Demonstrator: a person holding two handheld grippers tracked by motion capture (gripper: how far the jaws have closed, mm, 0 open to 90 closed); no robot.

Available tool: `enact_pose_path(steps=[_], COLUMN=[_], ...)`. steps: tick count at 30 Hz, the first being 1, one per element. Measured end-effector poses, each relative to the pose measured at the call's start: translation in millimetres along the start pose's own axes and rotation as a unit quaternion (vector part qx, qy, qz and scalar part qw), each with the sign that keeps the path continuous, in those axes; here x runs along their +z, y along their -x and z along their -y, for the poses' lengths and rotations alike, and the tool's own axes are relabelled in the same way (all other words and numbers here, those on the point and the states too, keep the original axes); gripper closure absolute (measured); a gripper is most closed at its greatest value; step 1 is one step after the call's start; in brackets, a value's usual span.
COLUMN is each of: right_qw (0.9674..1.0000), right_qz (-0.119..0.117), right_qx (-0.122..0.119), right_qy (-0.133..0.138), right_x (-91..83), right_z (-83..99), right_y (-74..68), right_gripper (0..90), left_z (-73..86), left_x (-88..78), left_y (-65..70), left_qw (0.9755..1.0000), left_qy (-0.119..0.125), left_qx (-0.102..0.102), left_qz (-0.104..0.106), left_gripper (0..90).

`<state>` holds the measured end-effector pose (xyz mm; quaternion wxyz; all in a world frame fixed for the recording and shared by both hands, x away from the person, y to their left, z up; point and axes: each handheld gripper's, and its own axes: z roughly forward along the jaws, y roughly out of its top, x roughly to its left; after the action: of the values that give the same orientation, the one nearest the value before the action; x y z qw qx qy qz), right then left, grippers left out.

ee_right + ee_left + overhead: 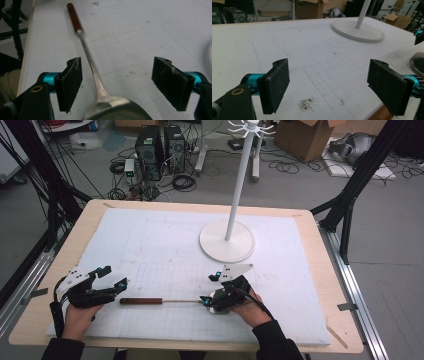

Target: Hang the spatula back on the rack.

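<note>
A long spoon lies flat on the white mat, its brown wooden handle (141, 301) pointing left and a thin metal shaft (180, 301) running right. My right gripper (210, 289) hovers over the bowl end, hiding most of it. In the right gripper view the jaws (120, 83) stand wide open; the steel bowl (117, 108) and shaft (87, 53) lie between them, nearer the left pad (71, 82) and touching neither. My left gripper (114, 277) rests just left of the handle, open and empty (329, 85), with the handle's tip (383, 113) below its right pad.
A white stand with a round base (227, 241) and a tall pole rises at the back centre of the mat (150, 235); its base (358, 30) is also in the left gripper view. The wooden table edge (335, 285) frames the mat. Cables and computers lie on the floor beyond.
</note>
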<state>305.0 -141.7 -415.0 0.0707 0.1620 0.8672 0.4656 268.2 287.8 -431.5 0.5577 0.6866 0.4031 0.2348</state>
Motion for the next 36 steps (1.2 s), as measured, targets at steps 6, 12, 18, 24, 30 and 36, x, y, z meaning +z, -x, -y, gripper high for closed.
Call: enact_pose_path(steps=[6,12,18,24,30,36], right_qw=[0.9988,0.9938,0.9871,0.9829,0.9763,0.9721], right_qz=[-0.019,-0.048,-0.084,-0.093,-0.108,-0.114], right_qx=[-0.027,-0.064,-0.084,-0.1,-0.112,-0.118], right_qy=[-0.038,-0.077,-0.107,-0.123,-0.151,-0.167], right_x=[21.5,40.5,56.1,61.7,68.8,75.8], right_z=[-7.1,-18.6,-23.9,-25.1,-28.6,-31.7], right_y=[-4.5,-6.1,-6.6,-5.6,-5.9,-5.3], right_gripper=[22.5,32.9,46.4,56.0,61.0,66.0], left_z=[3.6,6.1,9.4,10.9,11.5,12.6], left_x=[0.7,1.5,1.6,-0.2,-0.4,-1.5], left_y=[-1.4,-1.7,-4.6,-7.2,-8.0,-9.4], left_qw=[1.0,0.9999,0.9998,0.9997,0.9997,0.9996], left_qy=[-0.007,-0.01,-0.011,-0.012,-0.013,-0.013], left_qx=[-0.005,-0.009,-0.016,-0.02,-0.022,-0.025], left_qz=[-0.003,0.001,0.002,0.001,0.001,0.0], left_gripper=[18.6,18.7,18.8,18.9,19.1,19.2])
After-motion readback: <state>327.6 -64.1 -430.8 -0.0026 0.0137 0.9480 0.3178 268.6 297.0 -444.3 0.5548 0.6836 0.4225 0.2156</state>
